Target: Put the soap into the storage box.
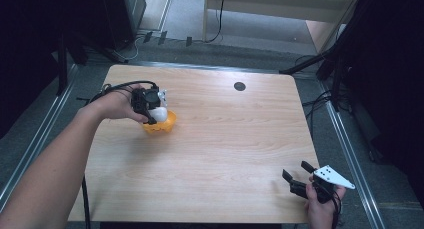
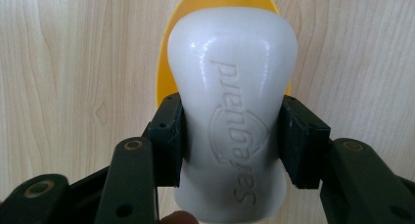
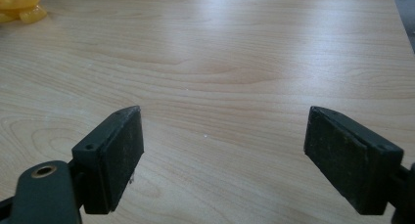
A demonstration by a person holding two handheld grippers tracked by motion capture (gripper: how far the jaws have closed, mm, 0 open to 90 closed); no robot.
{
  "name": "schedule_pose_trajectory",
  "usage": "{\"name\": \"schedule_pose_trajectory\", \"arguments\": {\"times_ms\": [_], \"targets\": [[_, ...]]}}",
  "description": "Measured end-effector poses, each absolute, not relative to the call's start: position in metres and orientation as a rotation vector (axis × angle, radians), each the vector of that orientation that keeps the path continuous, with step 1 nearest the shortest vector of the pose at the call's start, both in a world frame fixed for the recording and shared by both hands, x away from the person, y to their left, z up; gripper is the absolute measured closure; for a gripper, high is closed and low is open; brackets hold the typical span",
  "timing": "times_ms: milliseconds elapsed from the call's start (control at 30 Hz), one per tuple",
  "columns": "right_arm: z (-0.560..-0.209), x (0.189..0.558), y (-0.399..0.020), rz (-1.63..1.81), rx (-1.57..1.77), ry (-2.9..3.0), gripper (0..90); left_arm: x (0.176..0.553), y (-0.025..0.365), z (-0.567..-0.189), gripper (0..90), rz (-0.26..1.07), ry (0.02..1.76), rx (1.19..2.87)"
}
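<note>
- My left hand-held gripper (image 2: 230, 141) clamps the white bottle (image 2: 232, 101), poised over the yellow bowl (image 1: 162, 124); setting it down remains.
- My right hand-held gripper (image 3: 222, 155) hangs open, idle above the counter (image 1: 225, 139).

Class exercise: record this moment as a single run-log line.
left gripper: shut on white bottle over yellow bowl | right gripper: open, holding nothing, above bare table near its front right corner

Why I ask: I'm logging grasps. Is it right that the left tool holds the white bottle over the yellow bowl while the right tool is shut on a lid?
Not quite. The right tool is open and holds nothing, as the right gripper view shows. The left tool does hold the white bottle over the yellow bowl.
</note>
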State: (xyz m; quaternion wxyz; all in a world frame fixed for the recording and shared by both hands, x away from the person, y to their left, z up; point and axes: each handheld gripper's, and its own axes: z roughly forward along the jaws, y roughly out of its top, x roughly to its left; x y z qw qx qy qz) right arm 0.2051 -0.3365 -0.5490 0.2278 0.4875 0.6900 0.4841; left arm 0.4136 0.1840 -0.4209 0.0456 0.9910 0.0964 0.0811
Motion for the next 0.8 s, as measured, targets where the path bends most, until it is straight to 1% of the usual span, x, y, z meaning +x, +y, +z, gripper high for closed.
{"name": "schedule_pose_trajectory", "arguments": {"times_ms": [567,800], "targets": [[-0.549,0.205,-0.337,1.336,1.348,1.896,15.8,0.422,0.175,-0.438,49.8,0.257,0.231,3.064],[-0.549,0.205,-0.337,1.341,1.351,1.896,15.8,0.424,0.175,-0.448,49.7,0.224,0.224,3.085]]}}
